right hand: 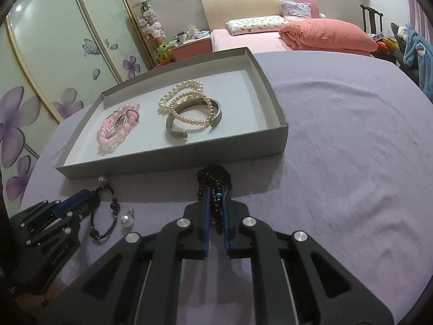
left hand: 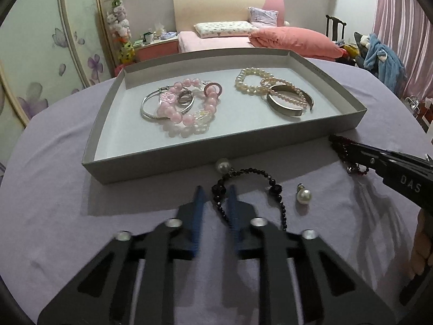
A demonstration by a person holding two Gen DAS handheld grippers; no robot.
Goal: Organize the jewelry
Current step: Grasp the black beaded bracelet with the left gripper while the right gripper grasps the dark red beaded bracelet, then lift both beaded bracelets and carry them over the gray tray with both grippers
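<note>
A black bead bracelet (left hand: 272, 187) lies on the lilac cloth in front of the grey tray (left hand: 189, 159). My left gripper (left hand: 216, 196) points down at it. Its blurred blue fingers straddle one black bead cluster with a gap still showing, so it reads as open. A pearl (left hand: 222, 164) sits at the bracelet's far end, and a loose pearl earring (left hand: 304, 196) lies to its right. My right gripper (right hand: 216, 192) is shut on a dark red bead bracelet (right hand: 213, 176) that bunches up past the fingertips, just before the tray (right hand: 176, 159).
In the tray lie a pink bead bracelet (left hand: 189, 108) with silver bangles, pearl bracelets (left hand: 251, 81) and a silver cuff (left hand: 286, 105). The cloth-covered table drops off at its rounded edges. A bed, a chair with clothes and a wardrobe stand beyond.
</note>
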